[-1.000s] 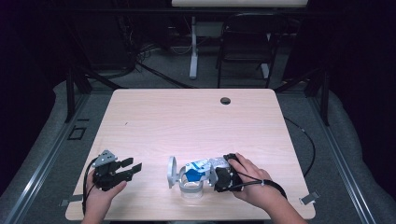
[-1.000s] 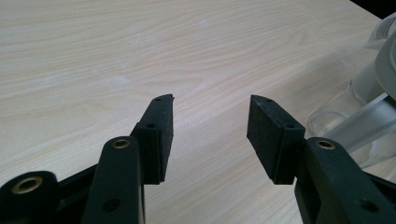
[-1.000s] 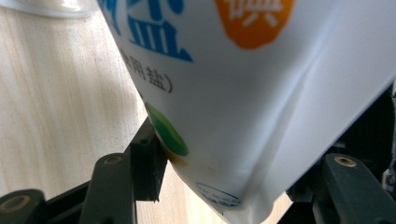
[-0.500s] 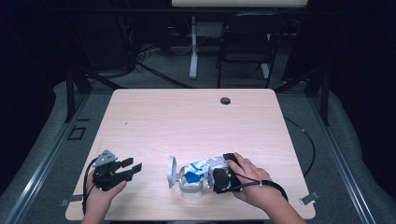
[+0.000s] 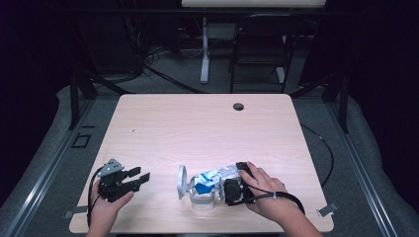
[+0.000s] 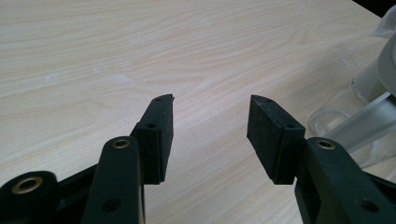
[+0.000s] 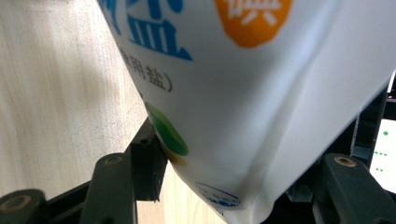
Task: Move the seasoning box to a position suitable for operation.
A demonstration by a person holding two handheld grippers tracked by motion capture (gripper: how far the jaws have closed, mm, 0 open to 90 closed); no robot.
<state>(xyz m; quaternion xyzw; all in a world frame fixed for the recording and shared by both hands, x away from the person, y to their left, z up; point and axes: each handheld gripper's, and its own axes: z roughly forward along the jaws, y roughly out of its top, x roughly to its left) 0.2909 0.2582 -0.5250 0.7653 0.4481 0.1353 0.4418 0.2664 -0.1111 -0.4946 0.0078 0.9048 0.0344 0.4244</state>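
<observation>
Our right hand-held gripper clamps a white salt bag printed with blue Chinese characters, "用盐" legible, tilted over a clear lidded jar near the table front edge. Our left hand-held gripper rests gaping, holding nothing; bare tabletop stretches beyond.

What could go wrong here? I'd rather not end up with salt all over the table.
The right tongs hold the salt bag tipped over the clear jar, so grains may miss the mouth and land on the table. The bag is soft and bulges between the jaws, so it might slip or sag. The left tongs stand open away from the jar, which is unsteadied and could tip.
</observation>
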